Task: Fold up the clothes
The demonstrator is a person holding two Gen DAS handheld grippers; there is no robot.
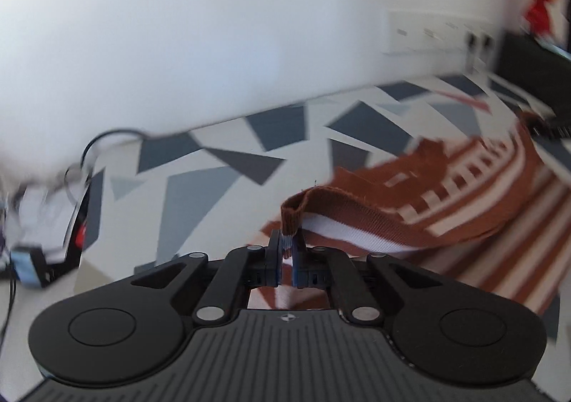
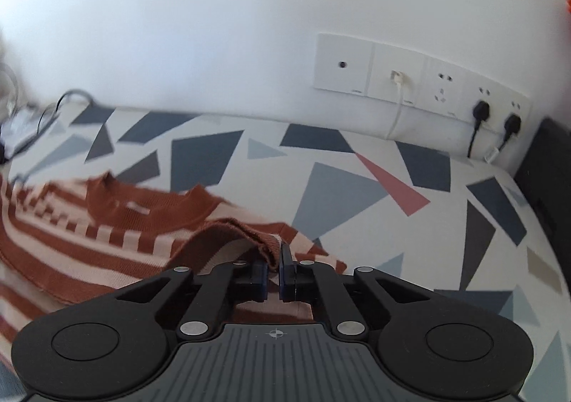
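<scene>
A rust-brown and cream striped knit top [image 1: 464, 195] lies on a table covered with a cloth of grey and blue triangles [image 1: 214, 166]. My left gripper [image 1: 286, 245] is shut on the top's brown ribbed hem [image 1: 296, 212], which stands up in a fold above the pads. In the right wrist view the same striped top [image 2: 89, 234] spreads to the left, its brown neckline toward the wall. My right gripper [image 2: 277, 259] is shut on another stretch of the brown hem [image 2: 264, 241], lifted slightly off the cloth.
A white wall runs behind the table, with a row of sockets [image 2: 421, 80], a white cable and two black plugs [image 2: 480, 109]. A dark box [image 2: 546, 166] stands at the right edge. Cables and small devices [image 1: 46, 223] lie at the table's left end.
</scene>
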